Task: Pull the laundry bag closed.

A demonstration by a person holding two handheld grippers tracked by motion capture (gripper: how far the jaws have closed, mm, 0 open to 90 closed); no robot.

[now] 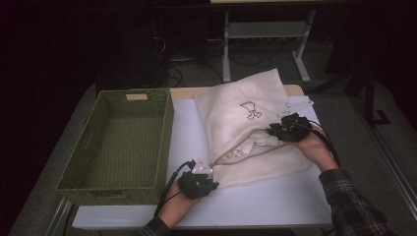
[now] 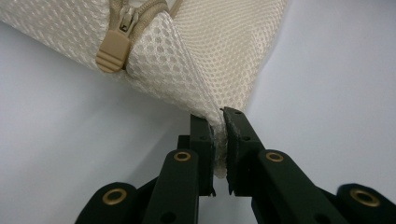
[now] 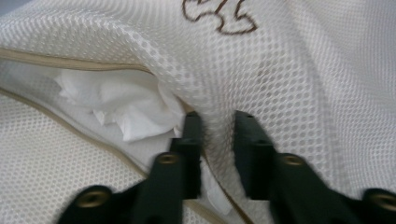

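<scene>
Clamped on the corner of a cream mesh laundry bag (image 2: 205, 70), the left gripper (image 2: 219, 140) pins the fabric to the white table (image 2: 56, 154), the tan zipper pull (image 2: 113, 49) lying up and to the left of its jaws. Across the bag, the right gripper (image 3: 217, 140) is pinched on the upper flap of mesh at the open zipper mouth, with crumpled white cloth (image 3: 126, 107) just left of its jaws, inside the opening, and the stitched brown figure (image 3: 219, 16) above them.

Seen from the high view, the bag (image 1: 236, 113) lies on the table between the two hands, right of the green woven basket (image 1: 120, 142). The left hand (image 1: 179, 204) sits low at the near edge, gripper (image 1: 196, 183) pointing forward at the bag's near corner. The right hand (image 1: 314, 147) reaches in from the far side, its gripper (image 1: 290, 127) angled leftward at the mouth.

Risk here looks plain: the right jaws seem to hold a thin fold of slippery mesh, and a hard pull could let it slide free and drop the flap shut over the cloth. A tug against the left gripper's narrow bite might also strip the corner out, leaving the whole bag to drag across the table.
</scene>
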